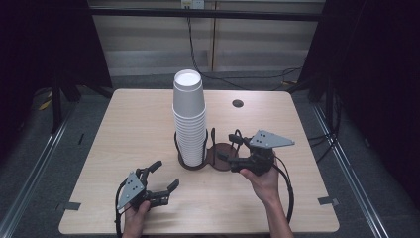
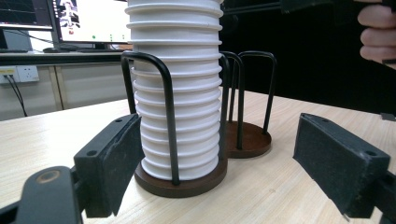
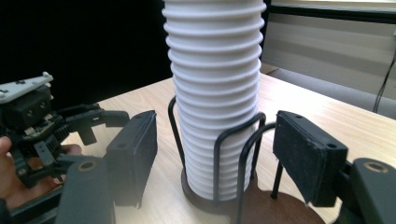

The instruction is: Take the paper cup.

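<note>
Table (image 1: 124, 129): light wood, bare apart from holder, stack and both grippers; near edge cut off at bottom of high view.
Cup stack (image 1: 189, 116): tall column of white ribbed cups, upside down, seated in left ring of holder near table centre; top-heavy, likely to lean or topple if struck from the side or pulled off-axis; top cut off in both gripper views.
Cup holder (image 1: 220, 154): two joined brown round bases with black wire hoops; right base empty; light frame, liable to slide or tip if a jaw catches a hoop; join between bases hidden behind stack and right gripper.
Right gripper (image 1: 227, 148): jaws apart, holding nothing, just beside empty base, aimed at stack; risk of snagging wire hoops instead of cups.
Left gripper (image 1: 166, 176): jaws spread wide, holding nothing, near front edge, clear of holder.
Cup count: hard to make out; rims too close together.
</note>
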